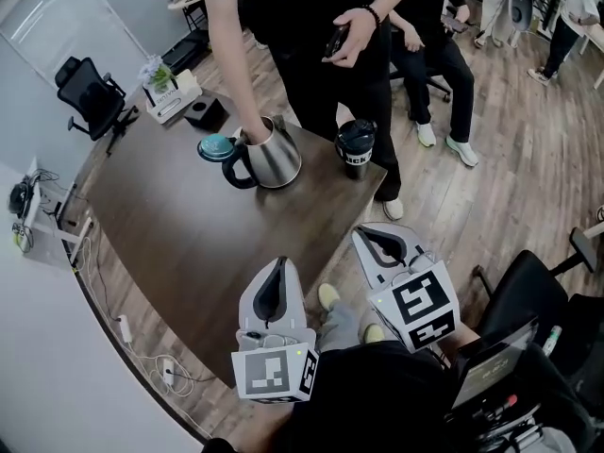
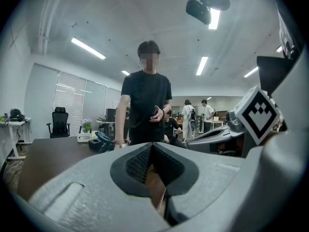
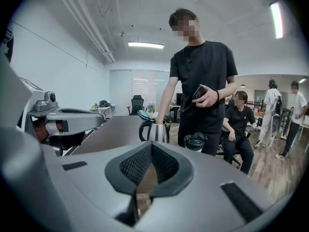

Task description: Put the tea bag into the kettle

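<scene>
A steel kettle point(image 1: 274, 159) point(image 3: 155, 131) with a black handle stands on the far side of the dark table point(image 1: 179, 243), its teal lid point(image 1: 215, 146) flipped open. A person in black stands behind it with one hand point(image 1: 253, 132) reaching into the kettle's mouth. I see no tea bag in any view. My left gripper point(image 1: 279, 266) point(image 2: 153, 178) hovers over the table's near edge, jaws shut and holding nothing. My right gripper point(image 1: 370, 236) point(image 3: 145, 178) hangs just off the table's right edge, also shut with nothing in it. Both are well short of the kettle.
A black tumbler point(image 1: 356, 147) point(image 3: 195, 142) stands at the table's right corner near the kettle. A white box with a plant point(image 1: 170, 92) and a small black box point(image 1: 205, 111) sit at the far end. A seated person point(image 1: 439, 55) and office chairs point(image 1: 90, 92) surround the table; cables point(image 1: 142, 347) lie on the floor.
</scene>
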`<state>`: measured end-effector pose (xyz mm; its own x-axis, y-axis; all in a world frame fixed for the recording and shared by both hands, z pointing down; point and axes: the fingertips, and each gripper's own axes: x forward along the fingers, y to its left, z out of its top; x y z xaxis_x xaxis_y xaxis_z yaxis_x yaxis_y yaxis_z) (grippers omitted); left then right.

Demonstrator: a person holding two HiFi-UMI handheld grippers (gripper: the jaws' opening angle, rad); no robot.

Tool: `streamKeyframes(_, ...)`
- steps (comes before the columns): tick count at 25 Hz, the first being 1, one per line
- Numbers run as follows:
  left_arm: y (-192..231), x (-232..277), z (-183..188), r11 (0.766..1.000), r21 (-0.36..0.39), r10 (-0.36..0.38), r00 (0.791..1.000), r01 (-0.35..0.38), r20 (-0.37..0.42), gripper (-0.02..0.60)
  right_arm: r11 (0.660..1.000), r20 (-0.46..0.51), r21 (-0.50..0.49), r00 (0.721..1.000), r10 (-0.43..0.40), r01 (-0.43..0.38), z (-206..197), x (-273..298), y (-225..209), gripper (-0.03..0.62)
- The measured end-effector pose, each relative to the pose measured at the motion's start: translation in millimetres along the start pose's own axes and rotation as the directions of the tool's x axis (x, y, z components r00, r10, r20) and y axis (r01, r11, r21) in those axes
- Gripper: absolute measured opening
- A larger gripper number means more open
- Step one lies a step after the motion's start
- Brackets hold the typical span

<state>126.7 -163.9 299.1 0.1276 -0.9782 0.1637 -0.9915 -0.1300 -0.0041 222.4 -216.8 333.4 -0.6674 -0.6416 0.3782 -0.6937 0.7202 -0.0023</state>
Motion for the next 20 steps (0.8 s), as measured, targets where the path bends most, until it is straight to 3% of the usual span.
streamKeyframes(11, -49.6, -84.6, -5.8, 1.0, 0.027, 0.016, 1.0, -0.016, 0.013, 0.005, 1.0, 0.05, 0.026, 0.999, -0.004, 0.003, -30.6, -90.4, 32.2, 0.009)
streamKeyframes(20, -50.7, -107.1, -0.7, 1.0, 0.026, 0.017, 0.999, -0.018, 0.028, 0.005, 1.0, 0.045, 0.006, 0.999, -0.012, 0.011, -27.5, -106.8, 49.7, 0.009)
